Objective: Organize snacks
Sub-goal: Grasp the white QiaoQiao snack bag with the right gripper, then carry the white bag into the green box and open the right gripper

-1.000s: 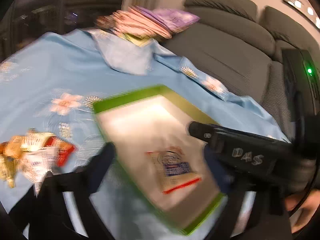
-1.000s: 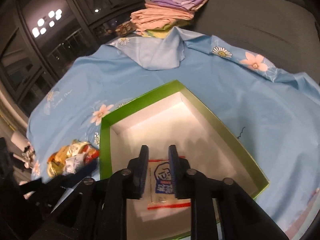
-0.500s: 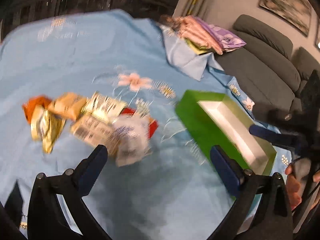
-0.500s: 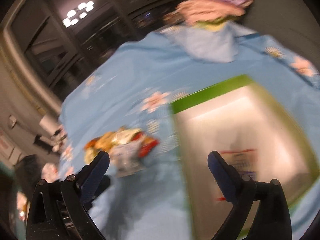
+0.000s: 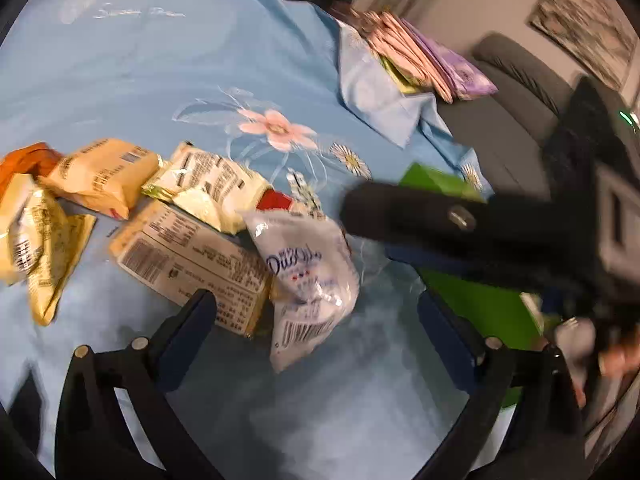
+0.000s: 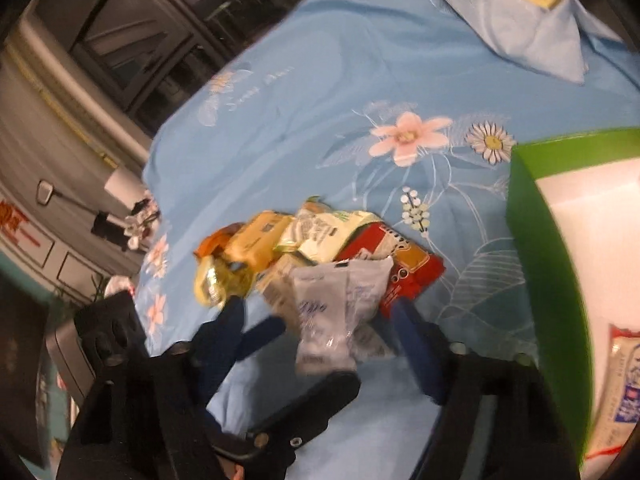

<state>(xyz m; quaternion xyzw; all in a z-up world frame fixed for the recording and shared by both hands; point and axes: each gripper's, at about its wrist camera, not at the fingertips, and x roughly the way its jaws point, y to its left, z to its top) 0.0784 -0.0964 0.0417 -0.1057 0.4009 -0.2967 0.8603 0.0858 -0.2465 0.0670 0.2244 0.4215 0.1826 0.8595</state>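
The left gripper points down at an angle, and its jaws stand wide apart with nothing pressed between the pads. The right gripper also tilts downward; its jaws have just been closing a little, but they grip nothing.

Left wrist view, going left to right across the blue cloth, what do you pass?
Orange packet → gold packet → tan packet → barcode box → white bag → green box.
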